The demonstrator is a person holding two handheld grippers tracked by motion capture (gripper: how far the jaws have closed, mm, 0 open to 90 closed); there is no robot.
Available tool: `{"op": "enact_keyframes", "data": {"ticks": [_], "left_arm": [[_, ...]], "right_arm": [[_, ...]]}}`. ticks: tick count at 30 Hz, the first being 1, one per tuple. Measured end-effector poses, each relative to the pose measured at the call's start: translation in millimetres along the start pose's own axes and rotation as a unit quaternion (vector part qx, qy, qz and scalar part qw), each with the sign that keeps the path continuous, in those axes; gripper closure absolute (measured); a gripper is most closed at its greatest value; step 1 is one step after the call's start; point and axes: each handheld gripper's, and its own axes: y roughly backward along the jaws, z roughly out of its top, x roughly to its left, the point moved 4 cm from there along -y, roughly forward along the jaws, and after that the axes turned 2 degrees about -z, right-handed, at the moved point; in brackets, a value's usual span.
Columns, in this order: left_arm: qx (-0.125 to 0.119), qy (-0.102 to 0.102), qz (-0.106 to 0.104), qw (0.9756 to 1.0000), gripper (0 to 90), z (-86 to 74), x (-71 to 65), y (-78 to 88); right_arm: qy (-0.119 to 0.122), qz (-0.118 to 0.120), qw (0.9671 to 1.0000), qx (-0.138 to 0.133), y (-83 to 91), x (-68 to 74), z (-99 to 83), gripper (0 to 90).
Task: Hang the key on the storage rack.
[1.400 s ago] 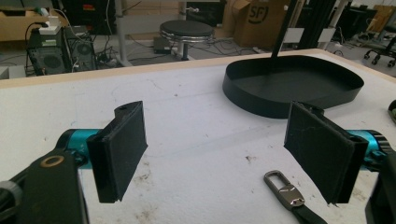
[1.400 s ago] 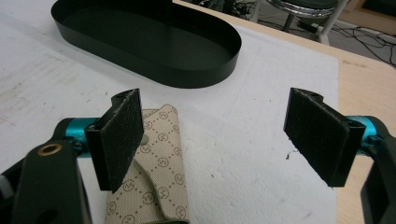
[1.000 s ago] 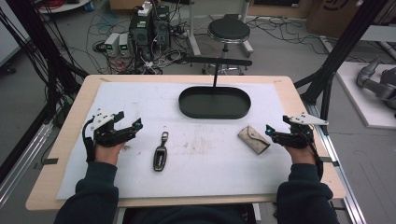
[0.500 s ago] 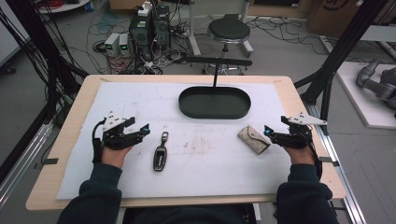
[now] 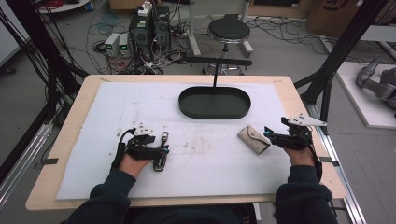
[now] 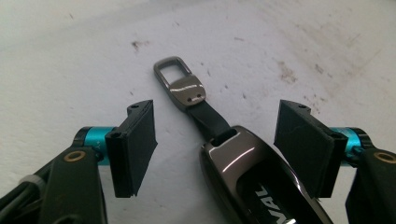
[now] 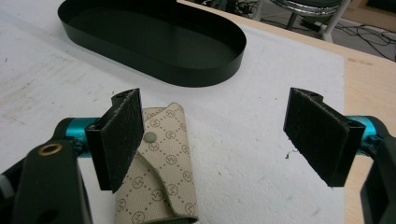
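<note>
A dark glossy key fob (image 5: 161, 157) with a metal clip (image 6: 180, 86) lies on the white mat left of centre. My left gripper (image 5: 157, 150) sits low over it. In the left gripper view the fob's body (image 6: 252, 177) lies between the open jaws, which have just been opening, and neither pad (image 6: 135, 142) presses on it. At the right lies a beige patterned pouch (image 5: 253, 139). My right gripper (image 5: 272, 136) stands open just to its right, and in the right gripper view one pad (image 7: 119, 135) overlaps the pouch (image 7: 161, 182).
A black oval tray (image 5: 187, 108) stands at the back middle of the mat, with a T-shaped black stand (image 5: 215, 63) behind it. Wooden table edge (image 5: 317, 154) runs close to the right hand. A stool and cables are on the floor beyond.
My left gripper has moved right and down from the mat's left side until its jaws straddle the key fob. The right gripper and the pouch have stayed put.
</note>
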Motion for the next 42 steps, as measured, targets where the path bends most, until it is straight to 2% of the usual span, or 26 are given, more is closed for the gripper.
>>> {"op": "enact_keyframes", "data": {"ticks": [2,4,5,8,11,12,16,17,18,20,22,23,25,27,28,29,31,35,36,37,38,39,40,41,42], "left_arm": [[0.01,-0.004,0.004,0.9999,29.3,-0.8,-0.5,-0.2],[0.021,0.002,-0.007,0.9998,31.3,-1.8,-1.1,-0.9],[0.021,0.002,-0.007,0.9998,34.2,-1.8,-1.1,-0.9],[0.039,-0.003,-0.032,0.9987,45.5,-1.7,-6.0,-2.1],[0.043,0.002,-0.034,0.9985,46.1,-1.1,-5.4,-2.0],[0.041,0.011,-0.038,0.9984,47.5,-0.3,-3.8,-2.1],[0.038,0.015,-0.046,0.9981,51.2,1.7,-0.1,-3.7],[0.037,0.009,-0.043,0.9984,52.0,2.8,1.3,-4.3],[0.033,-0.001,-0.025,0.9992,53.2,5.2,5.3,-4.9],[0.032,-0.003,-0.02,0.9993,54.7,6.7,7.6,-5.5],[0.022,-0.021,0.007,0.9995,55.3,9.2,12.5,-6.4],[0.012,-0.019,0.025,0.9994,55.2,10.3,16.8,-6.3],[0.011,-0.015,0.027,0.9995,54.0,10.5,17.4,-5.4],[-0.005,-0.005,0.04,0.9992,44.2,11.7,14.7,0.1],[-0.005,-0.005,0.04,0.9992,40.3,11.7,14.7,0.1],[-0.002,0.007,0.049,0.9988,38.6,8.7,13.1,3.7],[0.018,0.025,0.051,0.9982,34.5,1.5,12.8,4.1],[0.031,0.033,0.055,0.9975,31.8,-3.8,15.0,4.4],[0.036,0.024,0.054,0.9976,32.3,-4.2,14.1,2.7],[0.036,0.024,0.054,0.9976,32.3,-4.2,14.1,2.7],[0.046,0.006,0.061,0.9971,32.7,-4.1,11.9,2.0],[0.049,0.002,0.058,0.9971,34.0,-3.2,11.5,2.1],[0.049,0.002,0.058,0.9971,40.1,-3.2,11.5,2.1],[0.049,-0.002,0.052,0.9975,40.1,-2.2,11.5,3.0],[0.052,-0.001,0.046,0.9976,47.8,-1.5,13.5,3.4]], "right_arm": [[-0.001,-0.001,1.0,0.0,0.1,-2.2,-0.9,20.7],[-0.003,-0.001,1.0,0.0,-0.2,-2.9,-1.6,20.7],[-0.001,-0.002,1.0,0.001,-0.8,-3.2,-2.0,20.7],[-0.001,0.0,1.0,0.004,-2.1,-1.9,-2.7,20.8],[0.0,-0.001,1.0,0.004,-2.2,-1.3,-2.6,20.8],[0.001,0.0,1.0,0.003,-2.1,-0.9,-2.4,20.8],[0.0,0.0,1.0,0.004,-1.7,-0.5,-2.6,20.7],[0.001,0.0,1.0,0.004,-1.6,-0.4,-2.7,20.8],[0.001,0.0,1.0,0.004,-1.7,-0.2,-2.8,20.8],[0.001,0.0,1.0,0.004,-1.8,-0.1,-2.9,20.8],[0.003,0.002,1.0,0.004,-2.1,0.1,-3.2,20.8],[0.002,0.002,1.0,0.004,-2.2,0.2,-3.2,20.8],[0.002,0.002,1.0,0.005,-2.4,0.2,-3.3,20.7],[0.002,0.003,1.0,0.004,-2.4,-0.1,-3.6,20.7],[0.001,0.002,1.0,0.006,-2.3,-0.3,-3.9,20.8],[0.0,0.002,1.0,0.007,-2.3,-0.5,-4.1,20.8],[0.0,0.002,1.0,0.008,-2.3,-0.5,-4.3,20.8],[0.001,0.003,1.0,0.007,-2.0,-0.5,-4.1,20.8],[0.002,0.003,1.0,0.007,-2.1,-0.5,-4.2,20.8],[0.002,0.002,1.0,0.007,-2.4,-0.3,-4.1,20.8],[0.001,0.004,1.0,0.007,-2.6,0.0,-4.2,20.8],[0.001,0.004,1.0,0.007,-2.7,0.0,-4.3,20.8],[0.001,0.004,1.0,0.007,-2.7,0.0,-4.3,20.8],[0.001,0.004,1.0,0.008,-2.8,0.1,-4.3,20.8],[0.001,0.005,1.0,0.008,-3.0,0.2,-4.3,20.8]]}}
